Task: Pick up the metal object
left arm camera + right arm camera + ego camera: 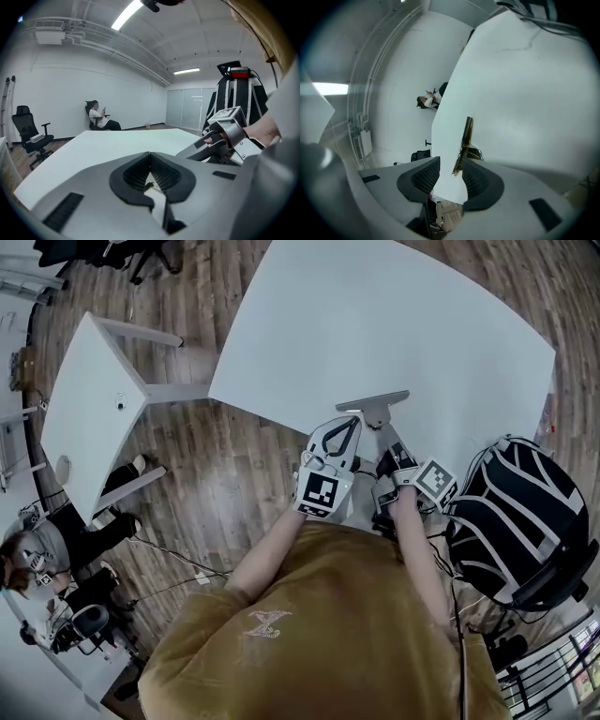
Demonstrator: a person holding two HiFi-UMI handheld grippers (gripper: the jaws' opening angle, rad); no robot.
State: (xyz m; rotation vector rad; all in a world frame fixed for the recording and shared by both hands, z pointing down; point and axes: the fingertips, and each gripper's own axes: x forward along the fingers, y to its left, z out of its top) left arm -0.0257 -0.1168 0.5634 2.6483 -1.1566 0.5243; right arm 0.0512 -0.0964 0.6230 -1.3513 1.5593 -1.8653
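Note:
The metal object (375,407), a flat grey T-shaped bracket, lies at the near edge of the white table (375,315). In the right gripper view the metal object (467,136) shows as a thin brassy strip that reaches between the pads, close to the right one. My right gripper (387,448) is at the bracket's stem, and the right gripper (451,162) stands open, its pads apart and not pressing. My left gripper (353,422) sits just left of the bracket. The left gripper (150,159) is shut with nothing between its pads, and the right gripper (225,136) shows beside it.
A smaller white table (94,399) stands to the left on the wood floor. A black backpack on a chair (516,512) is close on the right. A person (56,549) sits low at the left; another person (98,117) sits by the far wall near an office chair (28,131).

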